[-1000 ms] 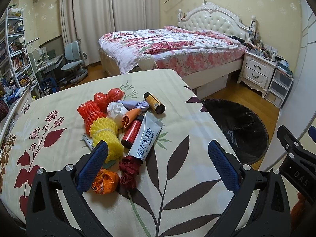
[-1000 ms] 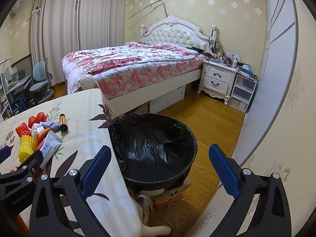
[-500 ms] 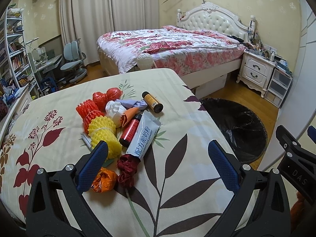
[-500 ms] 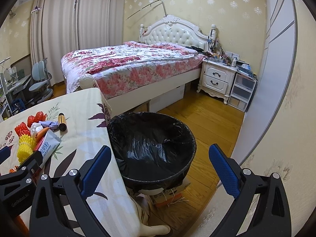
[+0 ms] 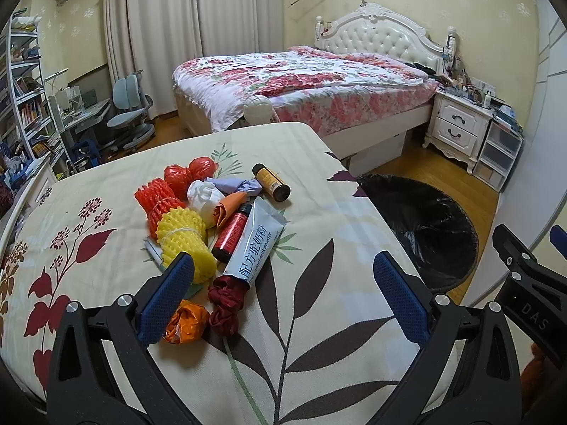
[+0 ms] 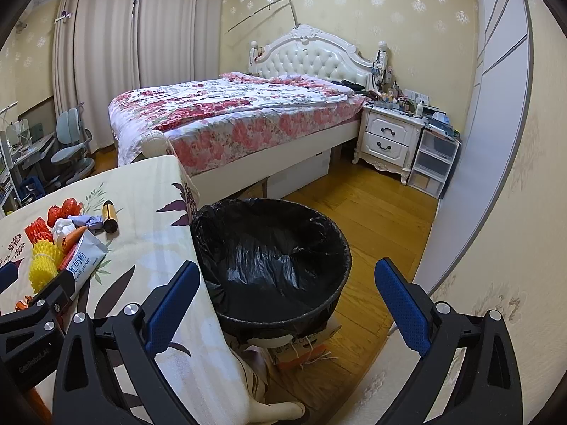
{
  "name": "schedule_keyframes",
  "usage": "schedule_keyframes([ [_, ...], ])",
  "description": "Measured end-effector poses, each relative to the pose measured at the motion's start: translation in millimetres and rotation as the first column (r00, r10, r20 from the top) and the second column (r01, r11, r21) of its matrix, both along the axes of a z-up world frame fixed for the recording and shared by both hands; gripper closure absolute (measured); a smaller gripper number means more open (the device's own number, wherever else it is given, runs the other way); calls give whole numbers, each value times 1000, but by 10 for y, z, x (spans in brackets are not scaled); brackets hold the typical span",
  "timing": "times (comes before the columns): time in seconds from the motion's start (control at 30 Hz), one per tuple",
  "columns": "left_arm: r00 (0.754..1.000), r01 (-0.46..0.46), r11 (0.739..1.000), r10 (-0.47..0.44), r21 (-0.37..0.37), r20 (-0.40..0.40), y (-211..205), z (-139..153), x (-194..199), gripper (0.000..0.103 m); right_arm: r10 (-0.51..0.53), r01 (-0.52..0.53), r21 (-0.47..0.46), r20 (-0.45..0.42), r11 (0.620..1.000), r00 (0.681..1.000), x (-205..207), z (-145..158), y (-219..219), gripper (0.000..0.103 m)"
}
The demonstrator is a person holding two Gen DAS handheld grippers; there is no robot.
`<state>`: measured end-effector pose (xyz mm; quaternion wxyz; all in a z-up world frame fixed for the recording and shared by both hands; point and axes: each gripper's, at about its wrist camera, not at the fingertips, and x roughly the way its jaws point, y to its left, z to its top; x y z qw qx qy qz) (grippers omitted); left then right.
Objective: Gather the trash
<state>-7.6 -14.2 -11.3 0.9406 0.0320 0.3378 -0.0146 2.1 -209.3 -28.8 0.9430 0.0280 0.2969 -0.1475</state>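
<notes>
Trash pile sits mid-desk [image 5: 319, 184]: red foam nets [image 5: 159, 194], yellow foam net [image 5: 184, 241], red bottle [image 5: 230, 235], milk powder sachet [image 5: 257, 244], brown bottle [image 5: 271, 182], orange wad [image 5: 186, 320] nearest you. Left gripper [image 5: 283, 294] is wide open, empty, hovering over the near edge of the pile. Over the last second it has only crept slightly forward; nothing picked up. The bin [image 6: 276, 265] with its black liner stands on the floor right beside the desk and looks empty. Right gripper [image 6: 287, 304] is open, empty, parked above the bin, barely moved. So collection hasn't started; the orange wad is probably your easiest first grab.
</notes>
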Motion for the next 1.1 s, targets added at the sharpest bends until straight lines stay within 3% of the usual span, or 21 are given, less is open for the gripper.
schedule_keyframes([
  [0.4, 1000, -14, 1000, 14, 26, -2, 22, -77, -98, 5, 31, -31, 36, -15, 999, 999, -70, -101, 45, 7],
  [0.7, 995, -90, 994, 92, 56, -32, 508, -196, -229, 11, 116, -115, 39, -22, 993, 993, -9, -91, 414, 7],
  [0.77, 993, -107, 993, 110, 56, -44, 643, -201, -243, 11, 135, -135, 32, -24, 990, 991, 1, -91, 496, 12],
  [0.83, 991, -121, 991, 124, 53, -56, 785, -221, -251, 11, 170, -169, 41, -33, 985, 985, 4, -91, 569, 42],
  [1.1, 989, -115, 992, 119, 41, -90, 900, -314, -250, 11, 217, -211, 83, -81, 974, 973, 79, -173, 671, 44],
])
